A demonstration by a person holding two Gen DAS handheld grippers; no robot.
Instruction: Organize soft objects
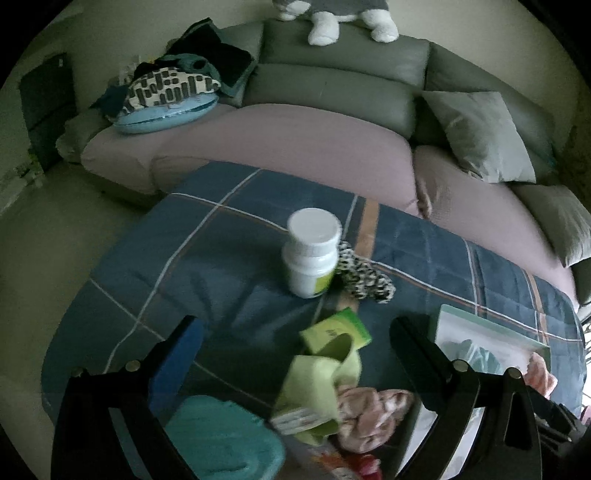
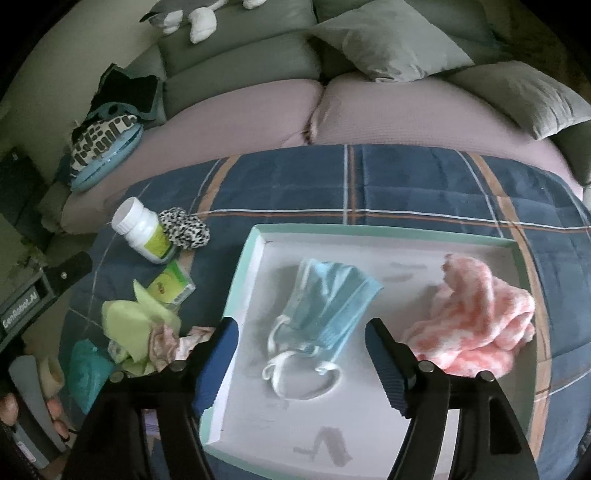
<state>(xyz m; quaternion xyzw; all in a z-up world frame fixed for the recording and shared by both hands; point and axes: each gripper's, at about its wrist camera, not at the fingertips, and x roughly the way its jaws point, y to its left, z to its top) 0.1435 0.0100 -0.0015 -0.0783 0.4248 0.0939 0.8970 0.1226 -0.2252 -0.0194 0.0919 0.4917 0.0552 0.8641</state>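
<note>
A white tray with a pale green rim lies on the blue plaid blanket. In it are a light blue face mask and a pink-and-white fuzzy cloth. My right gripper is open and empty, just above the mask. My left gripper is open and empty over a pile left of the tray: a lime green cloth, a pale pink crumpled cloth, a teal cloth. A leopard-print scrunchie lies beside a white pill bottle.
A small green box lies near the pile. Behind the blanket stands a sofa with grey cushions, a blue pillow under patterned fabrics, and a plush toy on its back.
</note>
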